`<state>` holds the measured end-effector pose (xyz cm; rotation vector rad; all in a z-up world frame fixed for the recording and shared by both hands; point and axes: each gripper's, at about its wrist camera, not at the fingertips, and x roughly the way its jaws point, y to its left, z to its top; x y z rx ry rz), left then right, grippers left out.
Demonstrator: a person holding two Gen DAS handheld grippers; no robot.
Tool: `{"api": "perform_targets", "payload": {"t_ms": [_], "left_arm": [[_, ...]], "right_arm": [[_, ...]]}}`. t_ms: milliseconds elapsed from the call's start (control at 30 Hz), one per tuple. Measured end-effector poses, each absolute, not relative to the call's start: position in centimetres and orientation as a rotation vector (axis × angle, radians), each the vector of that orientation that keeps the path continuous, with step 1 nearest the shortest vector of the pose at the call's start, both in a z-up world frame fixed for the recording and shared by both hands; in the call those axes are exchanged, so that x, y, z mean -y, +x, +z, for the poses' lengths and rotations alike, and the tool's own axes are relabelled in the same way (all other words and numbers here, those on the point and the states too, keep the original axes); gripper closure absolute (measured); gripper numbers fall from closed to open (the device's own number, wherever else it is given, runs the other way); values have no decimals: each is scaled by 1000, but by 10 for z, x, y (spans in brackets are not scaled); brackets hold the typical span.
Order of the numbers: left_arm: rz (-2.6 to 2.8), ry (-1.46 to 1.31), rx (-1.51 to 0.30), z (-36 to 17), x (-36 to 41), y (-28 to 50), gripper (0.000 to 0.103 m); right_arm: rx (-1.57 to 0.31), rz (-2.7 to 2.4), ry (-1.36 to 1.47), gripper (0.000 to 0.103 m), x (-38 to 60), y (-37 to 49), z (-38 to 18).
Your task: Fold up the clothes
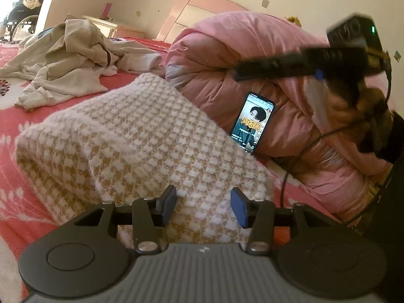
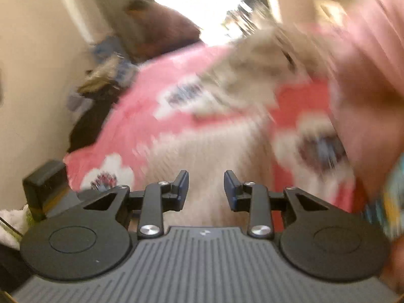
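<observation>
A cream and yellow houndstooth knit garment [image 1: 141,136] lies bunched on the bed, right under my left gripper [image 1: 203,205]. That gripper's blue pads stand apart above the knit and press on nothing. In the blurred right wrist view the same pale knit [image 2: 209,146] shows beyond my right gripper [image 2: 205,189], whose jaws stand apart with nothing pinched. The left wrist view shows the right gripper's black body [image 1: 315,58] raised over the pink duvet, with no cloth hanging from it. A crumpled beige garment [image 1: 75,50] lies further back on the bed.
The bed has a red floral sheet [image 1: 15,116] and a pink headboard [image 1: 199,7]. A rolled pink duvet [image 1: 240,38] fills the right side, with a lit phone [image 1: 255,121] leaning on it and a black cable [image 1: 285,184] below. A bedside table [image 1: 106,25] stands behind.
</observation>
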<state>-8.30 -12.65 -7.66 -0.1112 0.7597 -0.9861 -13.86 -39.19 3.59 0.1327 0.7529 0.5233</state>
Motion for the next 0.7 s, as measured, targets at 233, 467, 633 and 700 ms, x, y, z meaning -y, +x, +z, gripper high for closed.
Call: {"api": "perform_targets", "payload": {"t_ms": [233, 467, 633, 700], "left_arm": [[-1006, -220, -798, -79, 101, -86, 57], [-813, -555, -814, -88, 26, -40, 57], [-692, -736, -917, -120, 3, -6, 56], [-683, -760, -938, -125, 8, 3, 57]], "right_arm": [[-957, 598, -64, 75, 329, -143, -73], [-938, 545, 108, 75, 344, -147, -76], [-934, 537, 120, 75, 341, -149, -79], [-935, 535, 121, 75, 339, -150, -79]]}}
